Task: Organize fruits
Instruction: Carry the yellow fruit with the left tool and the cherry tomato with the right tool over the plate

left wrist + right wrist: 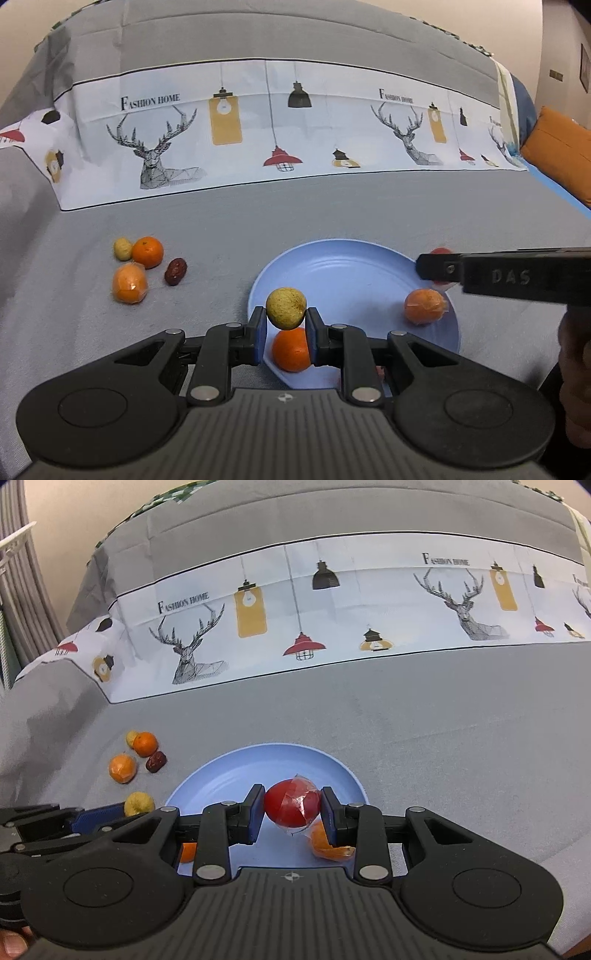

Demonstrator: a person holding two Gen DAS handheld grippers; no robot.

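A light blue plate [354, 266] lies on the grey cloth. My left gripper [286, 317] is shut on a yellow-green fruit [286, 307] above the plate's near edge, over an orange [291, 350] on the plate. A wrapped orange [424, 306] lies at the plate's right. My right gripper [292, 806] is shut on a red wrapped fruit [291, 803] above the plate [229, 775], with the wrapped orange [327, 843] just below it. The yellow-green fruit [138, 803] also shows in the right wrist view, held by the left gripper.
Left of the plate lie a small yellow fruit [123, 248], an orange [147, 252], a wrapped orange [129, 283] and a dark red date [176, 271]. A white printed cloth band [295, 122] crosses the far side. An orange cushion [557, 147] is at far right.
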